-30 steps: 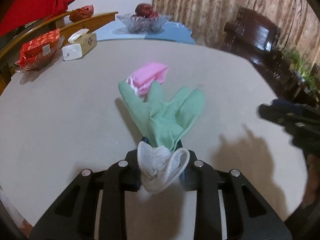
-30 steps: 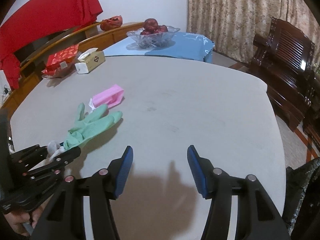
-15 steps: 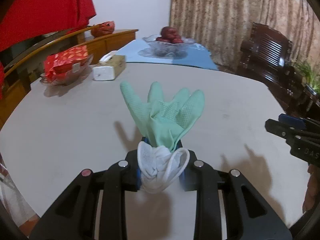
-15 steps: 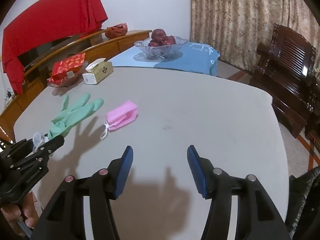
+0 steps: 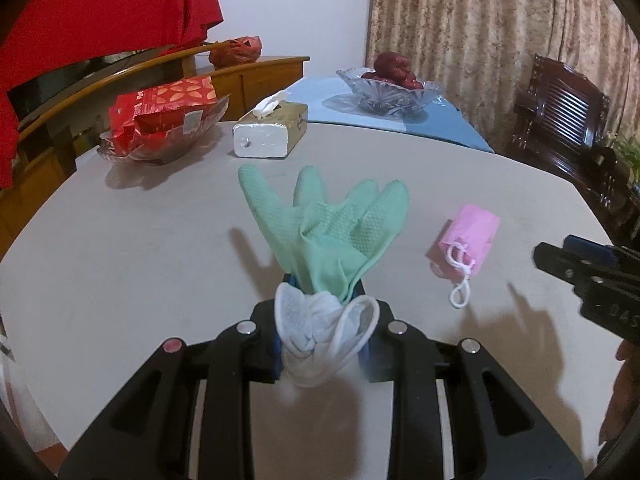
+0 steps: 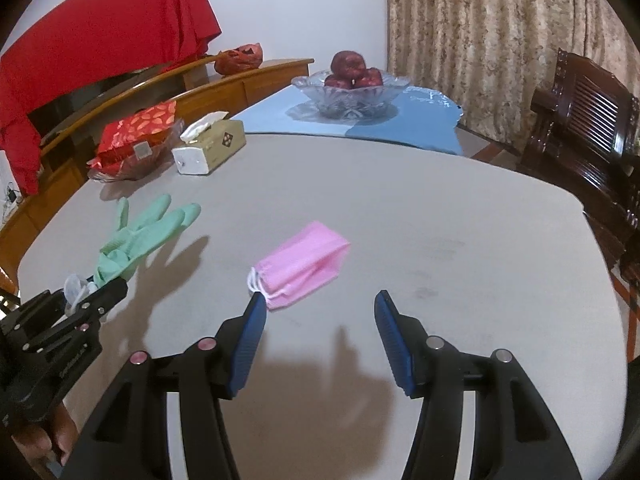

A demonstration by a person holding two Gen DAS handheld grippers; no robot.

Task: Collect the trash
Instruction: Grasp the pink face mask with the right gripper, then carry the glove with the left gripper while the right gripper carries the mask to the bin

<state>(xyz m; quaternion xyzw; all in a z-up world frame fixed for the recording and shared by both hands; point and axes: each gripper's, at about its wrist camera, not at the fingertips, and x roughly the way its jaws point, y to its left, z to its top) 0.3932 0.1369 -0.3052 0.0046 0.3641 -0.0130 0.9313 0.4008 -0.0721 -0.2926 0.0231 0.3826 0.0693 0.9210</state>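
The left claw [image 5: 322, 320] grips a green rubber glove [image 5: 328, 236] with a white crumpled piece [image 5: 320, 336] at its cuff, held above the table [image 5: 140, 248]. Right of the glove lies a pink mask [image 5: 468, 242]; beyond the glove stands a tissue box [image 5: 272, 134].

Each claw [image 6: 320, 312] is black, with ribbed blue pads [image 6: 394, 338] inside and round silver and pink screws behind.
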